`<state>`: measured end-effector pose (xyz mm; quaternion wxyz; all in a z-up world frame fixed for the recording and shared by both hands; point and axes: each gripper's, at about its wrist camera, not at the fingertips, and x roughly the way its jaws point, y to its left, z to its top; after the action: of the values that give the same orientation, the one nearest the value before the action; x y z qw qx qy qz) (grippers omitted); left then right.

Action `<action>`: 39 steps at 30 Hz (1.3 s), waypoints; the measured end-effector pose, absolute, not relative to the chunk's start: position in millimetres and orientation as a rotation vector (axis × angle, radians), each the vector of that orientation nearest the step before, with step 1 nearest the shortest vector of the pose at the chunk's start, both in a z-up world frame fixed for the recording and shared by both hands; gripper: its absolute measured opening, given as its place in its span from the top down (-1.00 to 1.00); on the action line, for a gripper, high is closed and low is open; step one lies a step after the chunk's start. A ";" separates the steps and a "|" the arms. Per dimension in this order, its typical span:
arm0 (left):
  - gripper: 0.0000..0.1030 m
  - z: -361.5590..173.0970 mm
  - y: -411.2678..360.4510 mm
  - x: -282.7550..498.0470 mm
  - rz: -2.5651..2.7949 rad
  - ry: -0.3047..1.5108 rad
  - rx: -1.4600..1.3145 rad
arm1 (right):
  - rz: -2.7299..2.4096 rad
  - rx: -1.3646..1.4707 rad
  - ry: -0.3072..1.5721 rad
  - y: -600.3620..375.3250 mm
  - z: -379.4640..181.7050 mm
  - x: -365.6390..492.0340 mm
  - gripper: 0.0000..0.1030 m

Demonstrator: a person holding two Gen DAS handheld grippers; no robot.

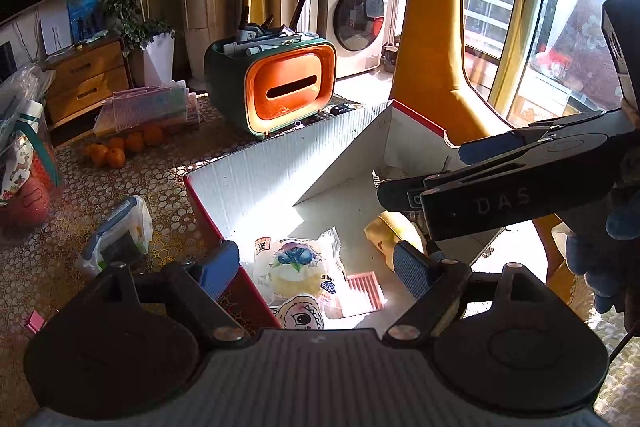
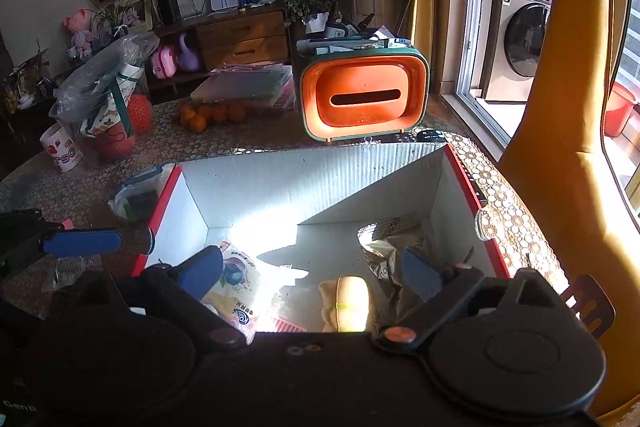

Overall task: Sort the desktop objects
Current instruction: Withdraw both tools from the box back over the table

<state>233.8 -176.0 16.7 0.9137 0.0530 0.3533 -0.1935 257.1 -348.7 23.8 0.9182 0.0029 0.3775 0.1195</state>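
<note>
A red cardboard box [image 1: 256, 167] with white inner walls [image 2: 312, 179] stands open on the patterned table. On its floor lie a blueberry snack packet [image 1: 294, 263] [image 2: 236, 279], a pink ridged item [image 1: 364, 287] [image 2: 286, 326], a yellow bun-like pack [image 1: 394, 231] [image 2: 350, 303] and a crinkled foil packet [image 2: 392, 239]. My left gripper [image 1: 316, 267] hangs open over the box's near left corner, nothing between its blue pads. My right gripper [image 2: 310, 273] hovers open above the bun, empty. Each gripper shows in the other's view, the right one [image 1: 436, 171] and the left one [image 2: 120, 241].
Behind the box stands an orange and green tissue holder [image 1: 280, 91] [image 2: 362, 95] stuffed with pens. Several oranges [image 1: 116, 147] [image 2: 212, 115] lie further left. A plastic-wrapped item [image 1: 118, 235] [image 2: 138, 201] rests beside the box's left wall. A white mug [image 2: 62, 151] and bagged goods crowd the far left.
</note>
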 end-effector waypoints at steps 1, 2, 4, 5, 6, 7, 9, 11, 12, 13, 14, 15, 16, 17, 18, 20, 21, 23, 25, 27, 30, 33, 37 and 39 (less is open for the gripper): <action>-0.63 17.9 -173.9 231.2 -0.400 0.724 0.105 | 0.247 0.006 0.771 -347.8 26.2 254.3 -0.91; -0.63 18.9 -171.9 228.5 -0.401 0.721 0.103 | 0.248 0.006 0.766 -346.8 28.9 251.0 -0.92; -0.63 20.8 -167.5 222.4 -0.398 0.713 0.100 | 0.252 0.008 0.752 -345.0 33.3 243.6 -0.93; -0.63 21.5 -165.3 219.4 -0.399 0.709 0.098 | 0.254 0.011 0.747 -344.2 35.6 239.6 -0.93; -0.63 22.9 -161.9 215.5 -0.400 0.703 0.091 | 0.255 0.014 0.742 -343.1 37.7 236.1 -0.93; -0.63 24.0 -159.6 213.0 -0.400 0.699 0.086 | 0.256 0.018 0.736 -341.9 39.9 232.1 -0.95; -0.63 26.7 -153.1 206.9 -0.400 0.691 0.068 | 0.258 0.023 0.724 -339.1 43.3 224.8 -0.95; -0.67 28.7 -147.1 201.7 -0.402 0.680 0.056 | 0.263 0.021 0.709 -335.2 47.0 217.8 -0.95; -0.79 29.3 -144.3 199.3 -0.401 0.675 0.053 | 0.265 0.018 0.701 -333.0 48.7 214.4 -0.98; -0.87 30.3 -140.7 196.1 -0.400 0.669 0.051 | 0.266 0.015 0.696 -330.9 50.0 211.6 -0.99; -0.95 31.3 -136.9 193.0 -0.397 0.661 0.047 | 0.269 0.012 0.689 -327.7 51.9 207.7 -0.99; -0.95 32.4 -132.9 189.8 -0.394 0.653 0.043 | 0.269 0.009 0.683 -325.1 53.3 204.0 -0.99; -0.95 32.7 -129.8 188.2 -0.391 0.650 0.040 | 0.269 0.008 0.678 -322.9 54.4 201.5 -0.99; -0.95 32.8 -126.8 186.8 -0.389 0.650 0.036 | 0.270 0.008 0.671 -319.8 56.1 197.8 -0.99; -0.95 32.6 -121.6 184.4 -0.386 0.650 0.029 | 0.272 0.010 0.667 -317.3 57.2 194.8 -0.99; -0.95 32.7 -113.1 180.2 -0.375 0.645 0.015 | 0.278 0.018 0.659 -312.0 59.0 189.0 -0.99; -0.96 32.5 -108.6 177.9 -0.369 0.643 0.008 | 0.282 0.022 0.654 -309.8 59.8 186.3 -0.99; -0.98 31.8 -100.2 173.7 -0.358 0.638 -0.007 | 0.286 0.025 0.644 -304.5 61.7 180.9 -0.99; -0.98 32.1 -90.9 168.5 -0.353 0.631 -0.023 | 0.286 0.027 0.629 -298.1 63.7 174.1 -0.99; -0.98 32.6 -80.3 161.0 -0.343 0.619 -0.029 | 0.284 0.038 0.612 -293.0 65.7 167.3 -0.99; -0.98 32.9 -67.1 149.9 -0.329 0.599 -0.029 | 0.291 0.058 0.598 -285.1 67.0 157.4 -0.99; -0.98 33.6 -51.9 139.9 -0.314 0.581 -0.037 | 0.303 0.060 0.586 -273.8 67.2 148.3 -0.99; -0.98 34.0 -33.7 127.4 -0.293 0.562 -0.039 | 0.323 0.075 0.579 -258.5 66.2 140.4 -0.99; -0.98 33.4 -23.4 121.4 -0.281 0.556 -0.040 | 0.329 0.077 0.573 -249.6 65.1 137.9 -0.99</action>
<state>121.4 -23.4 33.4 0.9517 -0.0198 0.2733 -0.1385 137.9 -249.6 65.1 0.9452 0.0377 0.2814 0.1614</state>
